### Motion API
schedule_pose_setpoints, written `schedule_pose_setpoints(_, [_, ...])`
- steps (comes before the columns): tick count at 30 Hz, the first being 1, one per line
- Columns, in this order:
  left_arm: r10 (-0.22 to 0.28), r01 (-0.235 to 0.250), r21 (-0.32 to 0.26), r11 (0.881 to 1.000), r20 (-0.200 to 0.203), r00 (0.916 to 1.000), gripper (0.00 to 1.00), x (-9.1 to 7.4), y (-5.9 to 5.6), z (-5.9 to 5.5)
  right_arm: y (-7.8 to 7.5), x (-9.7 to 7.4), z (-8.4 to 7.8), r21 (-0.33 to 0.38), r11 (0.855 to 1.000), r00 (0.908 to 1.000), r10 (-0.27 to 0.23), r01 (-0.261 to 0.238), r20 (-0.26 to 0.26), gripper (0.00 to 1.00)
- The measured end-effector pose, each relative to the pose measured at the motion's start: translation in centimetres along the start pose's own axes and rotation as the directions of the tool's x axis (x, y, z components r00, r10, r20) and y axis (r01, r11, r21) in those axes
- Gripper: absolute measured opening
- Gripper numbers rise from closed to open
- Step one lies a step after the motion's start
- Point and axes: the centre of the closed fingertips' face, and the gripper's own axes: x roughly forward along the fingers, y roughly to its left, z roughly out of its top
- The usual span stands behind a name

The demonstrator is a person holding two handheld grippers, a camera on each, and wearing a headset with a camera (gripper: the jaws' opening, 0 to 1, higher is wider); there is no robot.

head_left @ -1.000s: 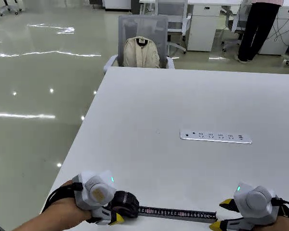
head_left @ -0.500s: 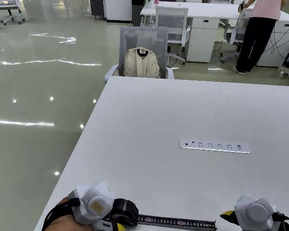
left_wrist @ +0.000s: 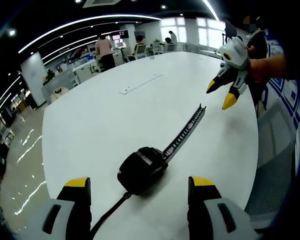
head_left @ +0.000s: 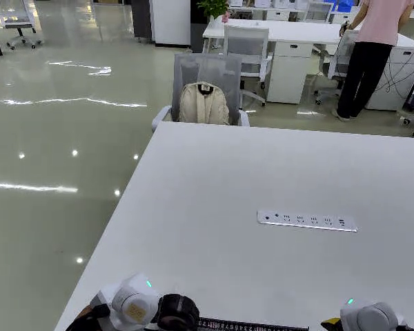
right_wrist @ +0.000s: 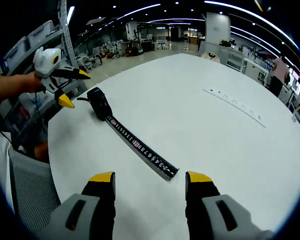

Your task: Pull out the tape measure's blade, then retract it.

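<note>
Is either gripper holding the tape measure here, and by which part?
Nothing is held. The left gripper and right gripper are both open and off the tape measure, which lies on the table with its blade extended.

The tape measure (head_left: 178, 312) lies on the bench (head_left: 276, 165) at its near left corner. Its blade (head_left: 252, 325) runs rightward along the near edge. The left tongs (right_wrist: 75, 89) sit just behind the case, jaws on either side without touching it. The right tongs (left_wrist: 220, 96) hang past the blade's tip, apart from it. A power strip (head_left: 306, 221) lies farther back, right of centre. A chair (head_left: 207, 72) stands at the far end.
</note>
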Motion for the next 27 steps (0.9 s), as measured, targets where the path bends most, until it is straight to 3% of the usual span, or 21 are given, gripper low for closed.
schedule_pose_setpoints(10, [0.051,-0.049,-0.065,0.997,0.033,0.9981,0.81,-1.2,-0.1,0.8,0.7,-1.3,0.3,0.044,0.999,0.9991,-0.031,0.03,0.027,0.58])
schedule_pose_setpoints(27, [0.118,-0.106,-0.172,0.979,0.057,0.9914,0.86,-3.4,-0.5,0.6,2.5,-2.9,-0.2,0.1,0.992,0.9957,-0.08,0.075,0.048,0.6])
